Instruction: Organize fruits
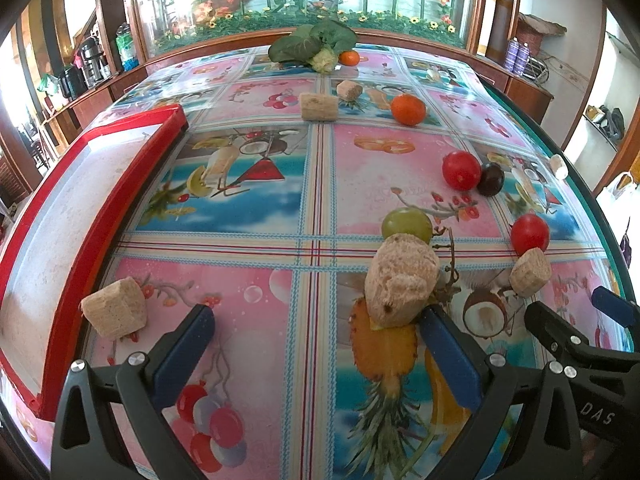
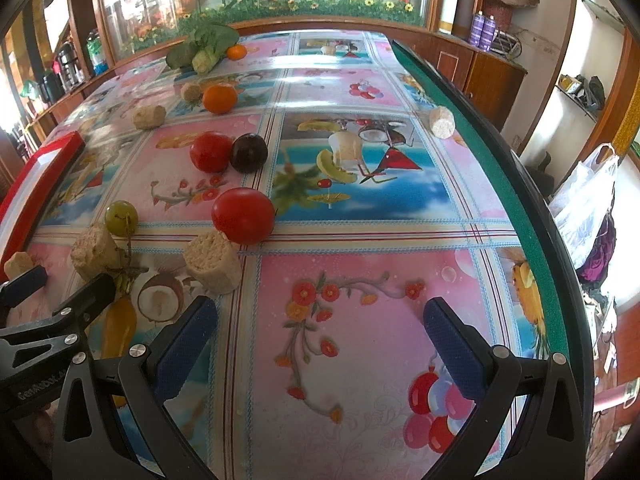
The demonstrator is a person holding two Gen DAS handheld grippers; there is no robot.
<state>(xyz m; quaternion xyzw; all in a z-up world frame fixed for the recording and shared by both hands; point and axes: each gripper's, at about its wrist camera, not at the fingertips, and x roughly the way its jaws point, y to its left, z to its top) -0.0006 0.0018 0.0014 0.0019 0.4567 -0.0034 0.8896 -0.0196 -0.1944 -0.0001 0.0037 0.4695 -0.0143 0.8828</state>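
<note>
Fruits lie scattered on a printed tablecloth. In the left wrist view a green grape (image 1: pixel 407 222), two red tomatoes (image 1: pixel 461 170) (image 1: pixel 530 233), a dark plum (image 1: pixel 491 179) and an orange (image 1: pixel 408 109) lie right of centre. Tan cut chunks (image 1: pixel 401 279) lie among them. My left gripper (image 1: pixel 316 320) is open just above the cloth, its right finger beside the big chunk. The right wrist view shows a red tomato (image 2: pixel 243 215) ahead-left of my open right gripper (image 2: pixel 320 316), which holds nothing. A red tray (image 1: pixel 60 216) stands at the left.
A leafy cauliflower (image 1: pixel 316 46) and a second orange (image 1: pixel 349 58) sit at the far end. More chunks (image 1: pixel 115 312) (image 2: pixel 442 121) lie near the tray and the green table edge (image 2: pixel 480 132). Wooden cabinets and a glass partition ring the table.
</note>
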